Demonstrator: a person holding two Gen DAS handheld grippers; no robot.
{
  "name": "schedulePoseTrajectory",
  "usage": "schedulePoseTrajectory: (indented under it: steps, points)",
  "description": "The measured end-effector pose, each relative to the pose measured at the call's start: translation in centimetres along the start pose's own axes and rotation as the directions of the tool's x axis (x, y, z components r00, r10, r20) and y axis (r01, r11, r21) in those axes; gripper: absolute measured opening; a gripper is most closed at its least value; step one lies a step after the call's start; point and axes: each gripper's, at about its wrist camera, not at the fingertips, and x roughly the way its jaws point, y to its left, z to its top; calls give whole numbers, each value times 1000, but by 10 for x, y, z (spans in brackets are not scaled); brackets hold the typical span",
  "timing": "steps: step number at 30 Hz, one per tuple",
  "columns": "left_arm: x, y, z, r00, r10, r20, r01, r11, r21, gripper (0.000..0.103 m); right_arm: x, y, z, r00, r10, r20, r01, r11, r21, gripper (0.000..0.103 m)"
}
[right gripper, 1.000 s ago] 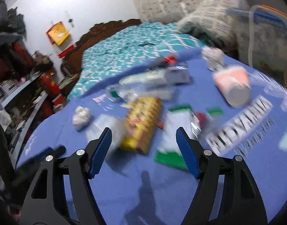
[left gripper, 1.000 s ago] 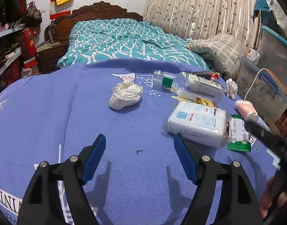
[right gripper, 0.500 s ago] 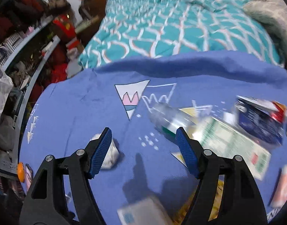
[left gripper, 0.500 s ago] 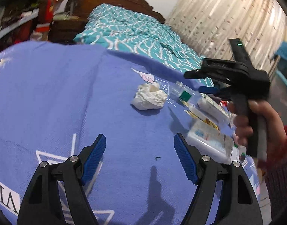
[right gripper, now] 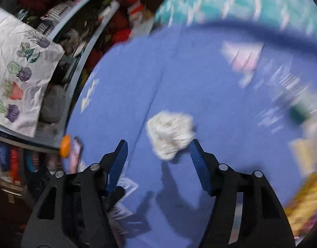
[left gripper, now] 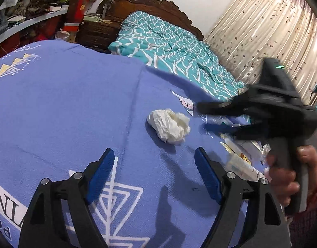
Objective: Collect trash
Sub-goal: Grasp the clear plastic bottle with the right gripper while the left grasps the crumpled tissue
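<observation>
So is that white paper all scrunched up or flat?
Scrunched up. The white paper wad is a lumpy, creased ball casting a shadow on the blue cloth, not a flat sheet.

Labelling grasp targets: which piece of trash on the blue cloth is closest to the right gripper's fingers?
The crumpled white tissue, alone mid-cloth, just ahead of the right gripper; the wrappers lie clustered off to the side.

You have one crumpled tissue point(left gripper: 168, 126) lying on one blue cloth point(left gripper: 65, 107) over the worktop. You hold two grippers: the left gripper point(left gripper: 153, 174) and the right gripper point(right gripper: 157, 160), each with two blue pads. One hand point(left gripper: 286, 171) shows on the right one's handle. Behind stands one bed point(left gripper: 168, 47) and one curtain point(left gripper: 268, 31). The packets at the right edge are too blurred and hidden to count.
</observation>
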Motion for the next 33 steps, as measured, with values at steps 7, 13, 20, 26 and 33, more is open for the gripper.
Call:
schedulePoseTrajectory:
  steps: [7, 13, 20, 26, 33]
  points:
    - [0, -8, -2, 1000, 22, -2, -21, 999, 24, 76, -35, -27, 37, 764, -630, 135, 643, 732, -223, 87]
    - [4, -4, 3, 1000, 24, -4, -24, 1000, 11, 77, 35, -30, 50, 609, -792, 32, 722, 537, -437, 83]
    - [3, -6, 2, 1000, 14, -3, -14, 1000, 24, 77, 41, -44, 31, 494, -867, 68, 773, 402, -490, 48]
    - [3, -8, 3, 1000, 12, -2, -12, 999, 35, 77, -85, 19, 5, 618, -684, 387, 785, 558, -268, 44]
    - [4, -19, 5, 1000, 4, -22, -2, 997, 75, 84, -200, 51, -89, 501, -526, 687, 737, 675, -21, 43]
